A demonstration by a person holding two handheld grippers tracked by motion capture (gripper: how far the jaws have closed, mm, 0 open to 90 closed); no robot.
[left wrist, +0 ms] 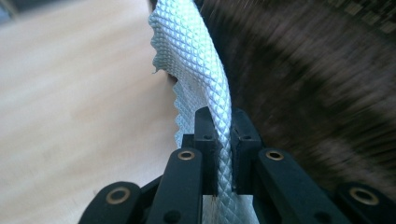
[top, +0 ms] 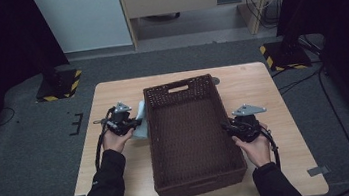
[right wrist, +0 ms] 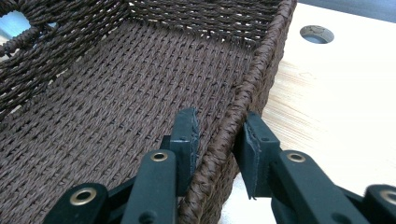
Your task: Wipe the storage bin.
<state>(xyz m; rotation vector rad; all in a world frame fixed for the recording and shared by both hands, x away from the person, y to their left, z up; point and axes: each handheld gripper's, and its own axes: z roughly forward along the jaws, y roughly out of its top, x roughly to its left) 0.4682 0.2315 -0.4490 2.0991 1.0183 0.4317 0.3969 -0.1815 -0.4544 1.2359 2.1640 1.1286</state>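
Observation:
A pale blue-white cloth (top: 140,123) with a diamond weave hangs just outside the left wall of a dark brown woven basket (top: 200,183) on the wooden table (top: 262,92). My left gripper (top: 128,125) is shut on that cloth. In the left gripper view the cloth (left wrist: 196,60) rises from between the closed pads of this gripper (left wrist: 224,135), against the basket's side (left wrist: 317,84). My right gripper (top: 230,128) is at the basket's right wall. In the right gripper view its jaws (right wrist: 217,135) straddle the braided rim (right wrist: 261,60), one pad inside and one outside, closed on it.
The basket's inside (right wrist: 116,93) holds nothing, and a handle slot (top: 178,88) is cut in its far wall. A round hole (right wrist: 316,34) sits in the tabletop beyond the basket's far right corner. Dark stands with striped bases (top: 285,54) flank the table on the floor.

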